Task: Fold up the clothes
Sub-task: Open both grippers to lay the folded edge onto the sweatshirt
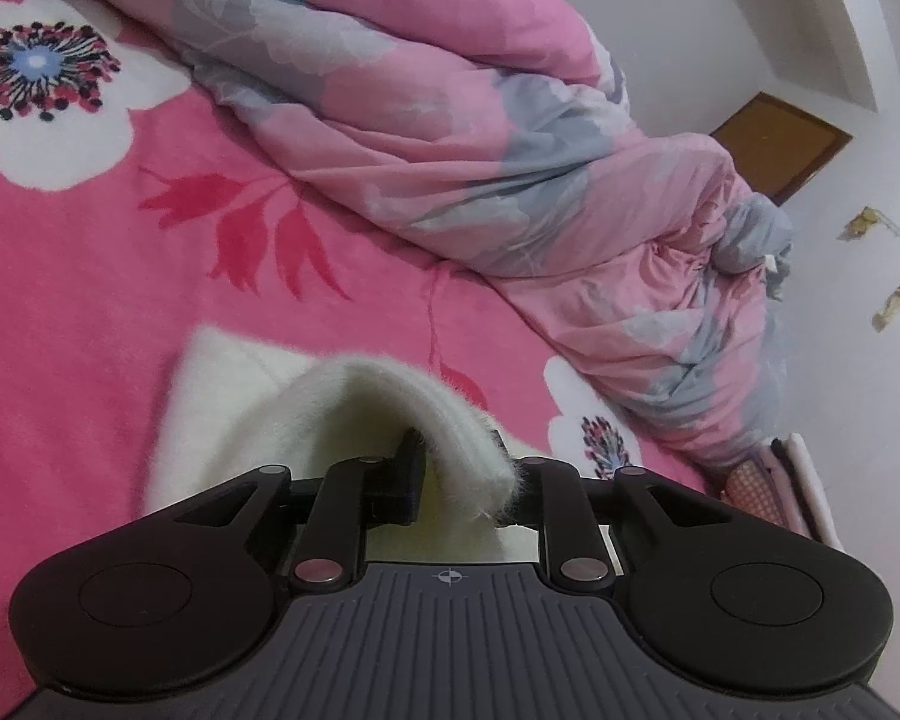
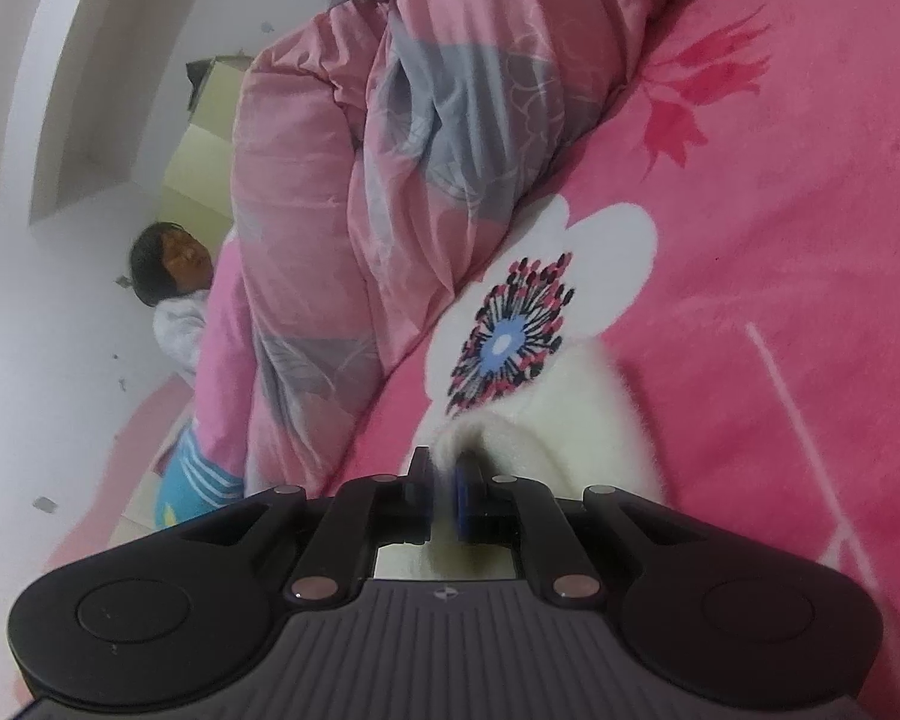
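Observation:
A white fuzzy garment (image 1: 228, 420) lies on the pink flowered blanket (image 1: 90, 300), with one edge lifted off it. My left gripper (image 1: 459, 480) is shut on that raised edge; the thick fold arches over the fingers and hides the right one. In the right wrist view the same white garment (image 2: 582, 420) trails to the right over the blanket (image 2: 750, 240). My right gripper (image 2: 444, 480) is shut on a corner of it, and fluff shows between the two close-set fingers.
A heaped pink and grey quilt (image 1: 450, 150) runs along the bed's far side next to the white wall; the right wrist view shows this quilt (image 2: 360, 180) too. A teal striped cloth (image 2: 192, 480) lies beside it. A person (image 2: 180, 324) lies beyond the quilt.

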